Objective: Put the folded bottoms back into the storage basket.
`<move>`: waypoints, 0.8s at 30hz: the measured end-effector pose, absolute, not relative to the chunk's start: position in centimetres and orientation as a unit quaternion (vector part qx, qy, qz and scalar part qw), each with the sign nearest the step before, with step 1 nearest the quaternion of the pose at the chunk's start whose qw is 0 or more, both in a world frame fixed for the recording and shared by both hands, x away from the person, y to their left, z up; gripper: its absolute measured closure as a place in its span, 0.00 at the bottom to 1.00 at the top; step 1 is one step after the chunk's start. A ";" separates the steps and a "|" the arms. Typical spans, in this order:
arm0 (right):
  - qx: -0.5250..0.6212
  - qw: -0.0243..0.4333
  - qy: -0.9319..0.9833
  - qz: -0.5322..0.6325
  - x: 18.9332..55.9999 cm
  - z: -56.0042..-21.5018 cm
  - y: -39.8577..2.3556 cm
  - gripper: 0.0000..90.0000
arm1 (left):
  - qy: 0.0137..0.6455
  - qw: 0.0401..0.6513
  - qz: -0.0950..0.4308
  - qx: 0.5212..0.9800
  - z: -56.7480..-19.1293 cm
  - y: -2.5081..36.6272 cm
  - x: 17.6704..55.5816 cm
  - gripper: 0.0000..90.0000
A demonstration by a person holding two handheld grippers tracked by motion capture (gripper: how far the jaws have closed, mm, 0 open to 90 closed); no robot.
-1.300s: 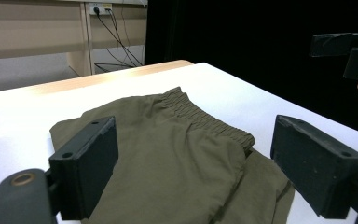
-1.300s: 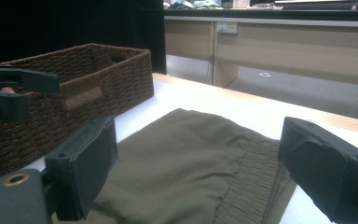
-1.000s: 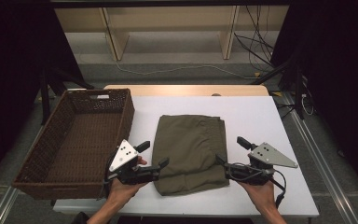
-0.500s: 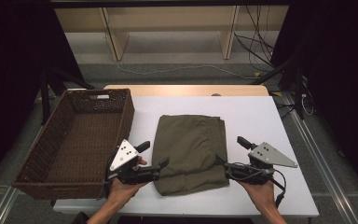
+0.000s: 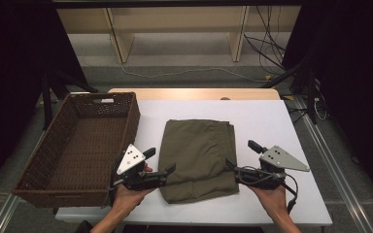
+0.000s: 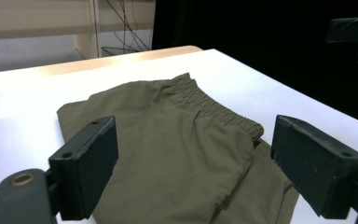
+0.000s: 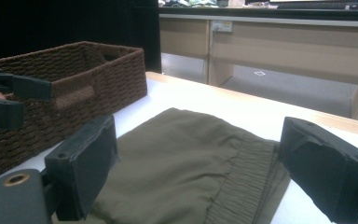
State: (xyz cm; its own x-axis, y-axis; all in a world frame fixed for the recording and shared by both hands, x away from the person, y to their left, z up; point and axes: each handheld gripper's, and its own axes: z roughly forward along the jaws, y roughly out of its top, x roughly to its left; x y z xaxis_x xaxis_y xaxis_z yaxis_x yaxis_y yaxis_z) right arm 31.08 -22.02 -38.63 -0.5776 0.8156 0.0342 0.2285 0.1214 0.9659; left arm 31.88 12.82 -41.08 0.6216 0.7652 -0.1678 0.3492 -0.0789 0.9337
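Wicker basket [image 5: 77, 145] sits at 9 o'clock on the bench [image 5: 272, 116], just beside the folded olive trousers [image 5: 199, 158] at centre; nothing btwn tongs and cloth. Left tongs [image 5: 162, 170] released, jaws wide, at the trousers' 7 o'clock edge. Right tongs [image 5: 233, 167] released too, at the 4 o'clock edge. White bench; wooden shelving [image 5: 175, 29] and cables [image 5: 272, 43] at 12 o'clock.

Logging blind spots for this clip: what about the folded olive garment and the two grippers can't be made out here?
- Olive garment: its underside and inner folds are hidden by its own top layer in every view.
- Garment's near edge: cut off by the bottom of the left gripper view, behind the left gripper.
- Right gripper: contact with the cloth can't be settled; its tips block the high view.
- Wicker basket: its near inside wall faces away in the high view.
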 end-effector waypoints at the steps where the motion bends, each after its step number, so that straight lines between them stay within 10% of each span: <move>1: 0.375 0.267 0.700 0.546 31.1 -38.6 -22.0 0.14 | 0.395 0.552 0.185 0.711 -41.1 12.8 31.9 0.16; 24: 0.410 0.248 0.725 0.495 35.3 -39.1 -23.2 0.14 | 0.497 0.472 0.123 0.717 -42.3 13.2 33.5 0.17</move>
State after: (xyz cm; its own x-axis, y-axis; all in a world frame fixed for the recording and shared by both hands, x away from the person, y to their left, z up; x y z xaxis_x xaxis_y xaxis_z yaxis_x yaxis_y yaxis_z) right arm 35.29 -23.17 -39.10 -0.5419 0.8392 0.0463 0.3490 0.1746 0.9207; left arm 33.54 13.24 -42.27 0.4755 0.8295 -0.2931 0.5971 -0.0596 0.7999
